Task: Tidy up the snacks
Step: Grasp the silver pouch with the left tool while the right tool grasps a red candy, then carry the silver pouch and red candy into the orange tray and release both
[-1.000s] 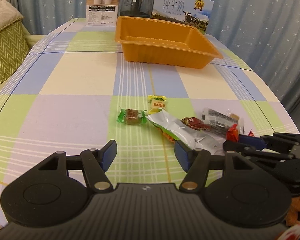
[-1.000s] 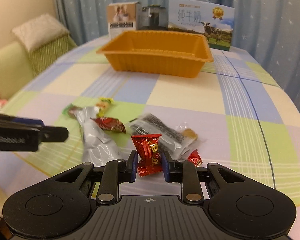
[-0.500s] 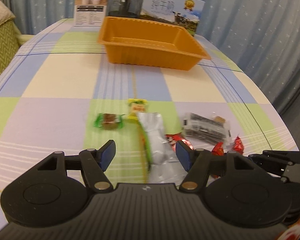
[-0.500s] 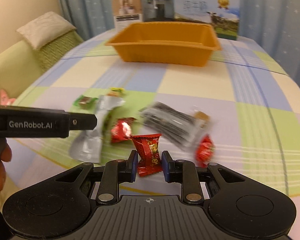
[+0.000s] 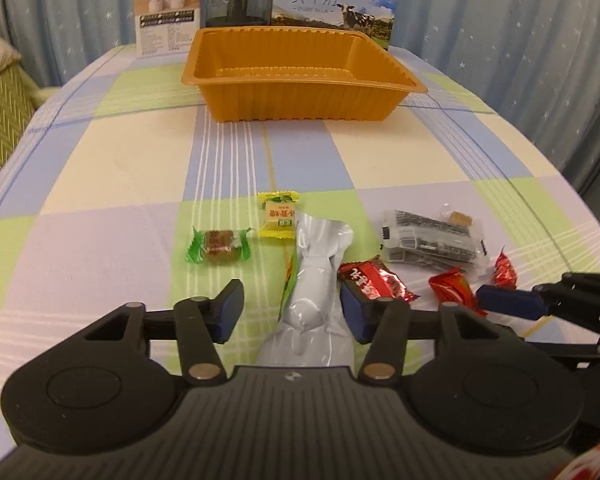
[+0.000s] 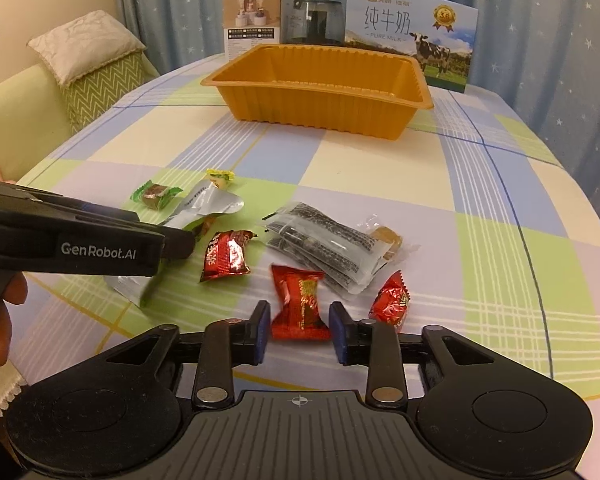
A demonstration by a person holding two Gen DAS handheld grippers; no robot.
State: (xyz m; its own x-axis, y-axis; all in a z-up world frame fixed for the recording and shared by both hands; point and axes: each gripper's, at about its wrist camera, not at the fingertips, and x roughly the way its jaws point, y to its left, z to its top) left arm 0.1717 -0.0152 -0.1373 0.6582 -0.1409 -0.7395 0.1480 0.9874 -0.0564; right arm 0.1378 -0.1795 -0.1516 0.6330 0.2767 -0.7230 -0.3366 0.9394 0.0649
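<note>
left claw: my left gripper [image 5: 291,312] has its jaws closing around the silver pouch [image 5: 314,300]; the pouch lies between the pads, the right pad is at its edge, the left pad is clear of it, so no pinch yet.
right claw: my right gripper [image 6: 299,330] has its jaws opening, spread either side of the red candy [image 6: 300,308]; gaps show at both pads, nothing gripped.
grip tip: I judge the pouch is slick and floppy, so I'd centre it first, then squeeze at the narrow waist, not at the puffy end.
snag risk: the second red candy [image 5: 374,282] sits just beside my left claw's right pad; it could get caught in the squeeze.
mid table: the green-wrapped sweet [image 5: 218,245], yellow sweet [image 5: 279,216], clear dark-printed packet [image 5: 430,240] and small red candy [image 6: 390,304] all lie loose on the checked cloth [image 5: 100,184].
far: the orange tray [image 5: 300,76] is well apart and looks empty.
lift plan: probably raise the pouch straight up before carrying it over the others.
</note>
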